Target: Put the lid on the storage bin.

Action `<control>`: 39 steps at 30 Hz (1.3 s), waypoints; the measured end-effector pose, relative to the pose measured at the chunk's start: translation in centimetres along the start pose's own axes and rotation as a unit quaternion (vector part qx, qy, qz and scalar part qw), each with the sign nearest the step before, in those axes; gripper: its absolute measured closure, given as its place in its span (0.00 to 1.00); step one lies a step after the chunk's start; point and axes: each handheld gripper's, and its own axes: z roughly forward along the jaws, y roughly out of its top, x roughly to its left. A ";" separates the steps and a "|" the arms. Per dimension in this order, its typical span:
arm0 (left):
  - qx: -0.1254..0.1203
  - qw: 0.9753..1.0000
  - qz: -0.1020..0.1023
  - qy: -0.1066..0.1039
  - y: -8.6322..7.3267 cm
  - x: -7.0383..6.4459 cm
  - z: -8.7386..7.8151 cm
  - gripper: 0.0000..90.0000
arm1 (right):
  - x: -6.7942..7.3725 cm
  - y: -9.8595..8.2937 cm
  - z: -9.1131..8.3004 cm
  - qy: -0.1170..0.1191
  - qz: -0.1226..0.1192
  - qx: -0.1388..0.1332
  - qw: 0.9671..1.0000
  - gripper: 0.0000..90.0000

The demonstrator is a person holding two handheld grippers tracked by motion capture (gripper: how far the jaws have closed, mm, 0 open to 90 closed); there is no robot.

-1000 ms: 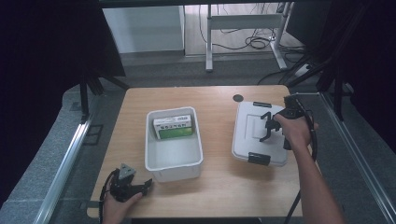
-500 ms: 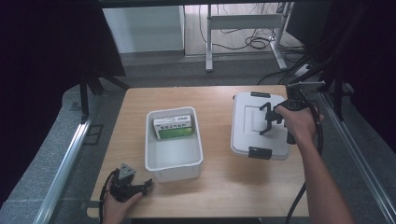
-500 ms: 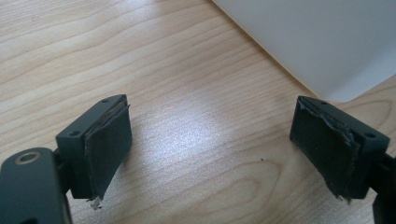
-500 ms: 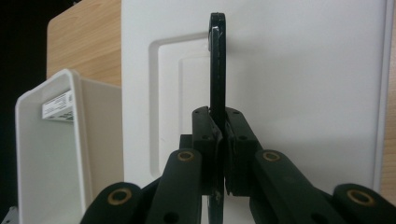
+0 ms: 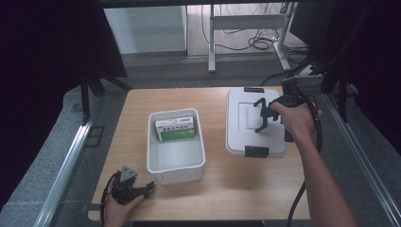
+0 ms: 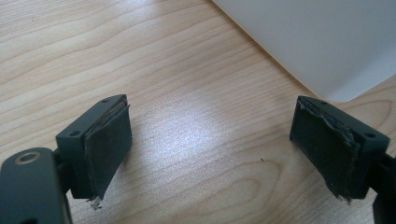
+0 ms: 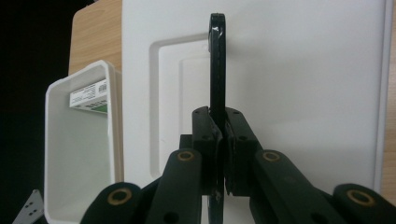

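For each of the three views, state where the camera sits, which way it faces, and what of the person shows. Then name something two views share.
High view: above the person's side, facing forward and down; forearms, left gripper and right gripper show.
Left gripper view: on that gripper, looking along open jaws at the table.
Right gripper view: along jaws shut on the lid's black handle.
Shared: white bin, lid.

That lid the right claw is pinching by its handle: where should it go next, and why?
Probably left, over the bin. The right claw is shut on the lid by its black handle, and the bin stands open with a green box inside. The left claw rests open nearby.
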 end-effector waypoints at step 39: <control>0.001 1.000 0.000 0.000 0.0 0.0 0.0 0.14 | 9.8 -0.3 2.3 0.022 -0.066 0.031 0.997 0.94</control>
